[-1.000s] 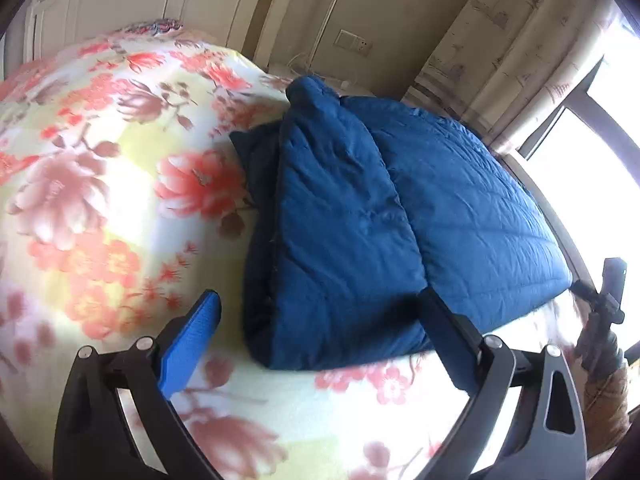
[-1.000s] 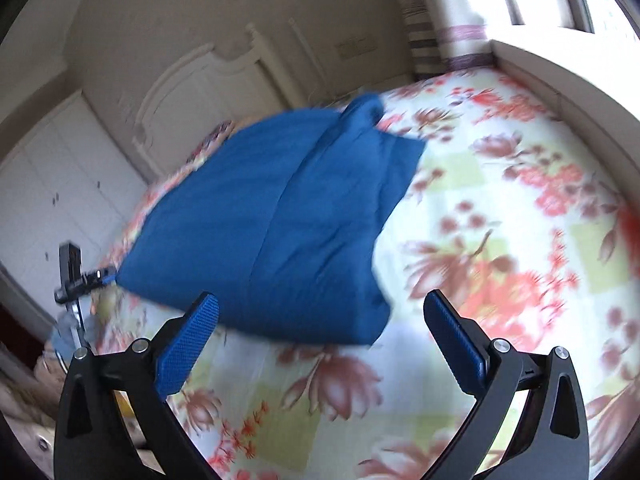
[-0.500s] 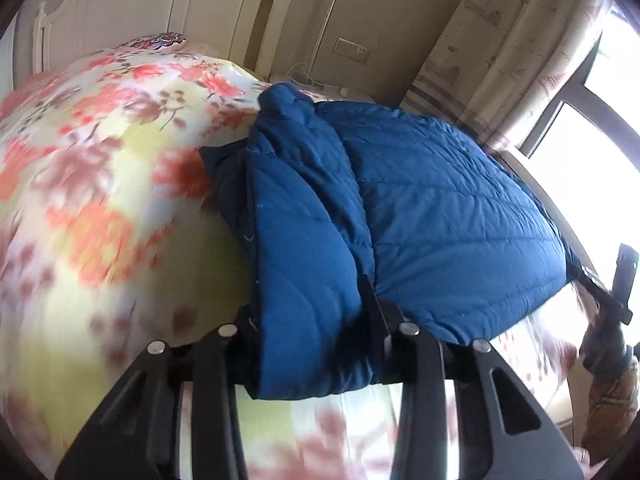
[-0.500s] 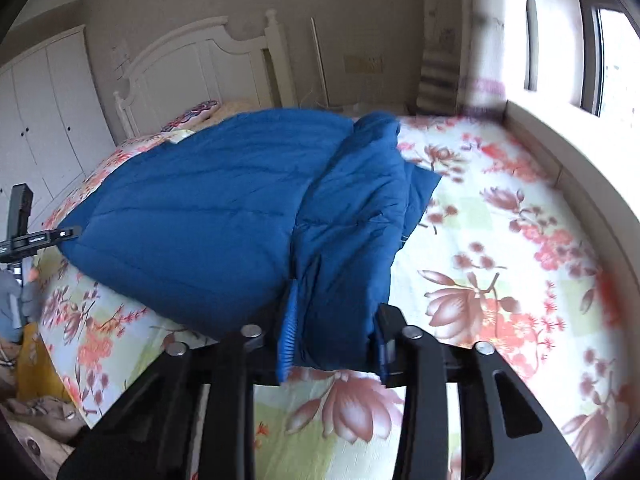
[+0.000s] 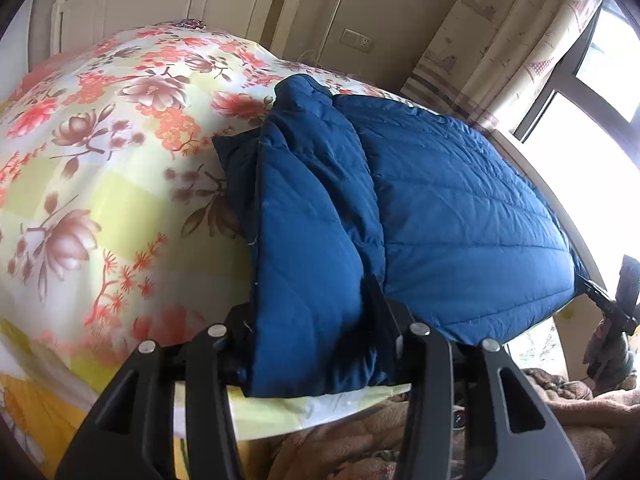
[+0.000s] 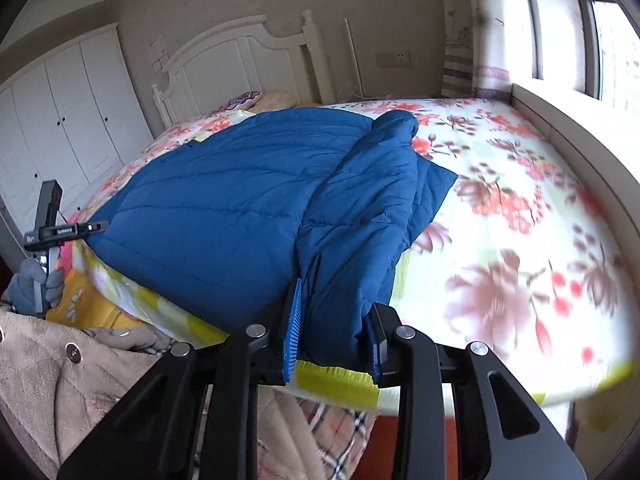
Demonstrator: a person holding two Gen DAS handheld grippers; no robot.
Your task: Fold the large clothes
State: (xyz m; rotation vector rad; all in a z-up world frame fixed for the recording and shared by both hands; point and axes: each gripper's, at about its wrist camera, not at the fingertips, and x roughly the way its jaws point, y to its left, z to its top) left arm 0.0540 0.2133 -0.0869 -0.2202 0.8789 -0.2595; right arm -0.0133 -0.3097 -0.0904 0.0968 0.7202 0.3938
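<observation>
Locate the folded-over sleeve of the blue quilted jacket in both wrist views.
Left wrist: folded-over sleeve centre, running down into the left gripper.
Right wrist: sleeve centre, clamped by the right gripper.
Shared landmark: white headboard.

The left tongs (image 5: 312,344) have both pads buried under the folded edge of the quilted dark-blue padded coat (image 5: 440,216), while right of the right tongs (image 6: 334,340) the floral bedsheet (image 6: 520,280) is smeared with blur.
</observation>
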